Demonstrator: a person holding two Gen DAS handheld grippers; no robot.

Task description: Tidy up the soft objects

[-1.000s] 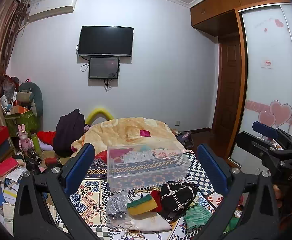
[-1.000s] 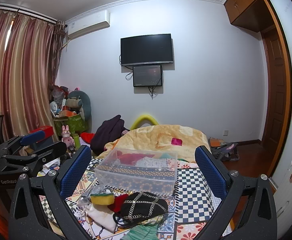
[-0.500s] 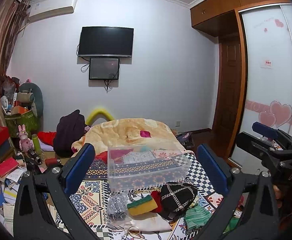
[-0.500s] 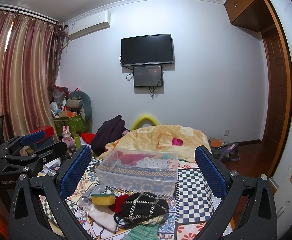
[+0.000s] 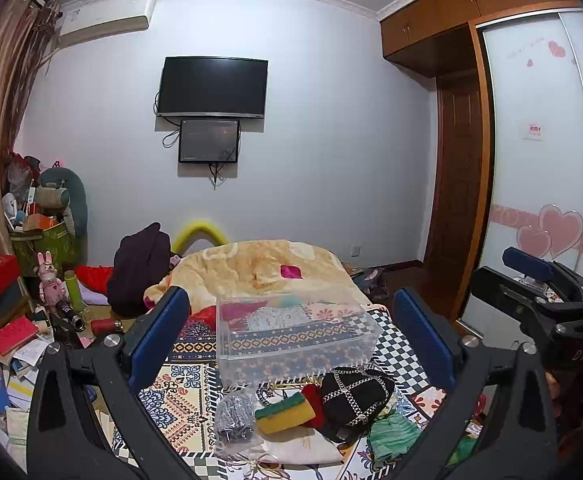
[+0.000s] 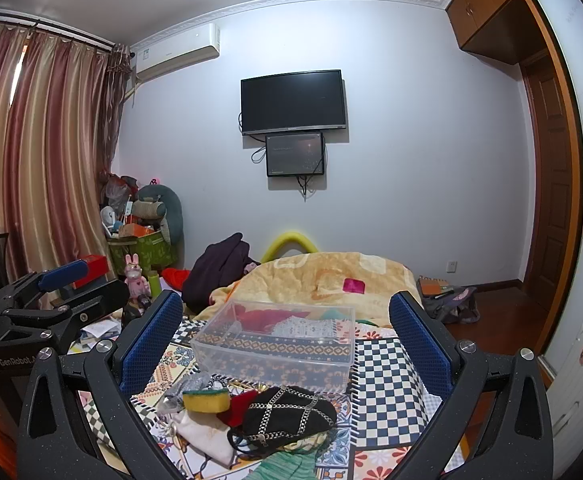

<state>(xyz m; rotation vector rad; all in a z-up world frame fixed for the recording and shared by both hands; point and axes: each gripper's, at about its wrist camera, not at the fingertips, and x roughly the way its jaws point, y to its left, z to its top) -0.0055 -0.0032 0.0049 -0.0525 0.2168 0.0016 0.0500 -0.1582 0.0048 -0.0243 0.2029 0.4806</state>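
Soft items pile (image 5: pixel 311 412) on bedspread, just before clear bin (image 5: pixel 291 336).

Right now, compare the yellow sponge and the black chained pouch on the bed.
The yellow sponge is a small blocky slab with a green top; the black chained pouch is larger, rounded and crossed by silver chains. The sponge lies left of the pouch. Both sit in the pile before the clear bin, outside it, ungripped.

On the bed: one clear plastic box (image 5: pixel 291 334), one yellow sponge (image 5: pixel 285 412), one black chained bag (image 5: pixel 355 394), one green cloth (image 5: pixel 391 432), and two wall screens (image 5: pixel 212 87).
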